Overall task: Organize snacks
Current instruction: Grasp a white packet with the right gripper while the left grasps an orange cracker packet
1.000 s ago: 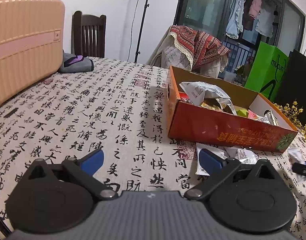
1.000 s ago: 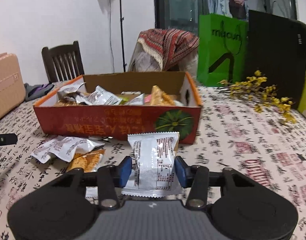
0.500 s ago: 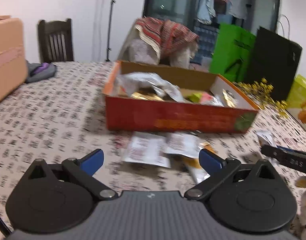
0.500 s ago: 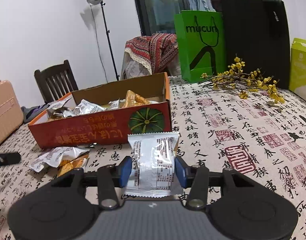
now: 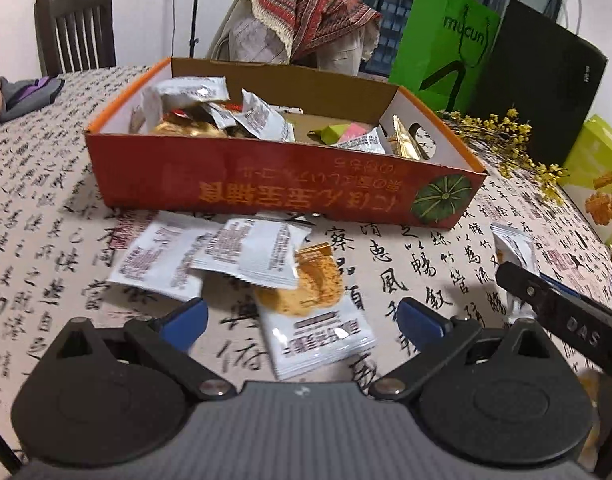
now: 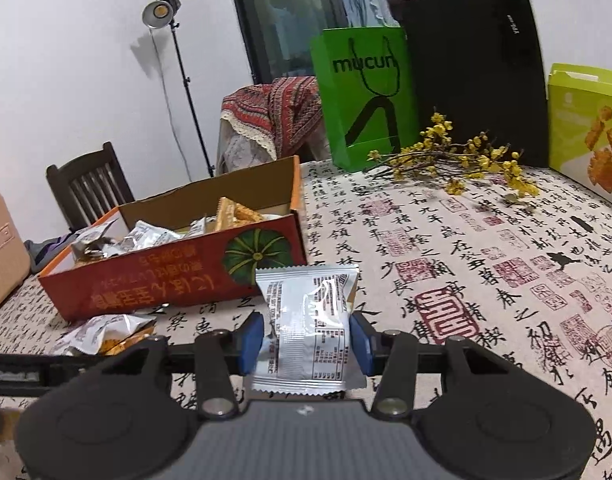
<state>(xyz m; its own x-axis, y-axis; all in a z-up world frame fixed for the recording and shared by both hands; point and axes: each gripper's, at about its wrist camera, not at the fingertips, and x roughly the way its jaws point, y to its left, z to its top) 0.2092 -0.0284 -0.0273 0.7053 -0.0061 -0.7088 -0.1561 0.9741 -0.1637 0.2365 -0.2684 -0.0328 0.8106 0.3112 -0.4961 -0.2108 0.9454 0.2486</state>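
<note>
Our right hand-held gripper [image 6: 306,340] is clamped on a silver snack packet [image 6: 307,320], its blue pads pressing the packet's two sides and holding it upright above the worktop [image 6: 485,260], in front of the right end of the orange cardboard box [image 6: 166,280]. Our left hand-held gripper [image 5: 302,320] stands wide and empty, aimed down at the loose packets in front of the box: a biscuit packet [image 5: 313,312] lies between its fingers, with two white packets [image 5: 210,256] overlapping just beyond. The box already holds a heap of snacks. We judge the step in hand to be carrying the held packet to the box; next we must lift it over the front wall and release it, while the left closes on the biscuit packet.
</note>
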